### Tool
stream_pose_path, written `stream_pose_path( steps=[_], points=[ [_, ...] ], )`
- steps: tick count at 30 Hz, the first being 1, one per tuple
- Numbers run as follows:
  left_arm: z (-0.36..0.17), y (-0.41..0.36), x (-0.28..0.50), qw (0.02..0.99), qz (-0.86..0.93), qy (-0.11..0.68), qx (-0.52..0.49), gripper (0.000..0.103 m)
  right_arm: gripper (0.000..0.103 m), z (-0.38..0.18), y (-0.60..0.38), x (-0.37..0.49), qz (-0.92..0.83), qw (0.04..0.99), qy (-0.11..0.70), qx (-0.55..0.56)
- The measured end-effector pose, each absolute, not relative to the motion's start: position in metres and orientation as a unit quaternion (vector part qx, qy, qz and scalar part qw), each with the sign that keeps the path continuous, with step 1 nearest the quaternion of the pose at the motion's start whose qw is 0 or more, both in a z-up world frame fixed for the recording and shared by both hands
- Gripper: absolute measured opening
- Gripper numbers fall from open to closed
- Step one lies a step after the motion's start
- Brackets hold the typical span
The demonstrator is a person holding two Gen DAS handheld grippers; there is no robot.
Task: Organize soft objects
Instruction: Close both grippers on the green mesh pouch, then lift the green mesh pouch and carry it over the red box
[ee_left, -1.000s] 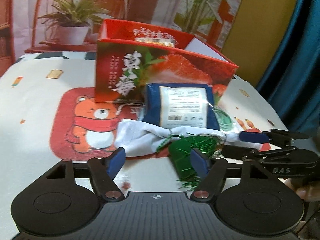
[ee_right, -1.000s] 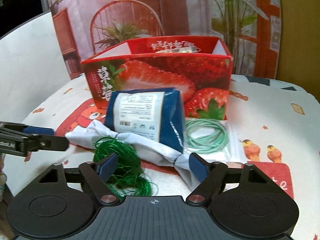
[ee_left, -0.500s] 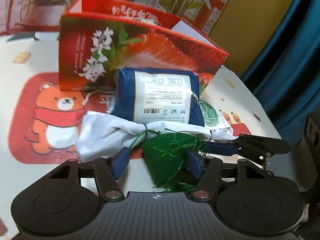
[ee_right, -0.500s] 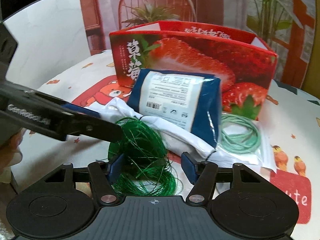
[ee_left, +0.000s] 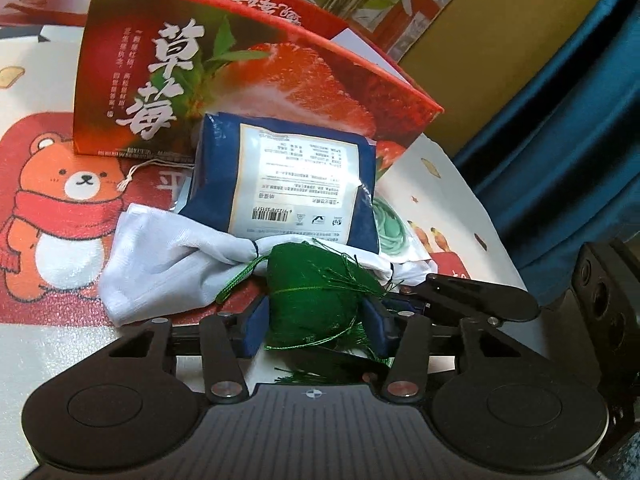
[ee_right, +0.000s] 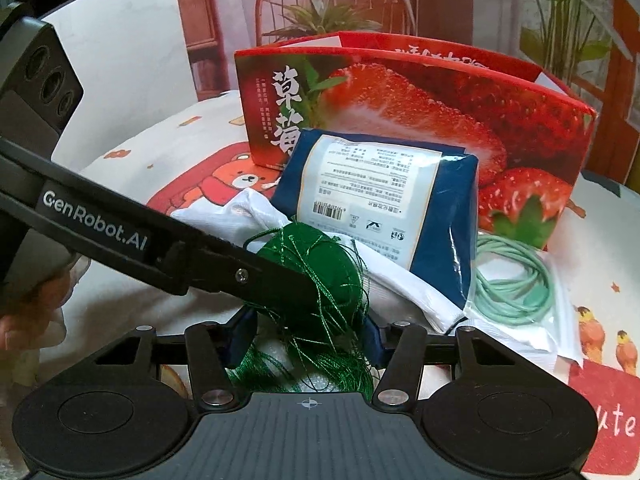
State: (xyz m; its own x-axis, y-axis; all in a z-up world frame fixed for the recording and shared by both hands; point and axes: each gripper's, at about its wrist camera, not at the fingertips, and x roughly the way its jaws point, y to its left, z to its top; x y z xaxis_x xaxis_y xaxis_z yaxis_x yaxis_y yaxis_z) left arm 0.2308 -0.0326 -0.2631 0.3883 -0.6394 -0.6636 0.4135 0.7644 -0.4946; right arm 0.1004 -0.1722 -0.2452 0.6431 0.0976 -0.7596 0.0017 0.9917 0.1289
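A green tasselled pouch (ee_left: 312, 296) lies on the bear-print tablecloth in front of a white cloth (ee_left: 168, 256) and a blue packet (ee_left: 288, 184). My left gripper (ee_left: 314, 328) is closing, and its blue pads touch both sides of the pouch. In the right wrist view the pouch (ee_right: 328, 264) sits just past my right gripper (ee_right: 306, 338). That gripper's jaws are closing with loose green tassel threads between them; I see no pad pressing. One of the left gripper's fingers (ee_right: 276, 276) crosses over the pouch. The right gripper's fingers (ee_left: 460, 296) reach in beside it from the right.
An open red strawberry box (ee_right: 420, 96) stands behind the pile, with the blue packet (ee_right: 380, 192) leaning on it. A clear bag of mint-green cord (ee_right: 516, 284) lies to the right. A hand (ee_right: 24, 312) holds the left gripper. Blue curtain (ee_left: 560, 120) hangs at the right.
Both grippers moved in and down onto the green pouch, and their jaws narrowed. The left pads now touch the pouch, and the left finger crosses it in the right wrist view.
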Motion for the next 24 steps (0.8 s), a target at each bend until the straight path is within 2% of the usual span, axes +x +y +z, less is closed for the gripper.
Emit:
stream_pose_path(
  steps=[15,24],
  points=[
    [-0.233,-0.021,0.217,0.845,-0.320,0.414,-0.111,0.052,0.048,-0.225,-0.169,0.097,0.031,0.918,0.392,0.050],
    [-0.192,-0.016,0.224,0.867,-0.313,0.372,-0.109,0.052,0.048,-0.195,-0.168,0.109,0.035,0.933,0.357,0.028]
  ],
)
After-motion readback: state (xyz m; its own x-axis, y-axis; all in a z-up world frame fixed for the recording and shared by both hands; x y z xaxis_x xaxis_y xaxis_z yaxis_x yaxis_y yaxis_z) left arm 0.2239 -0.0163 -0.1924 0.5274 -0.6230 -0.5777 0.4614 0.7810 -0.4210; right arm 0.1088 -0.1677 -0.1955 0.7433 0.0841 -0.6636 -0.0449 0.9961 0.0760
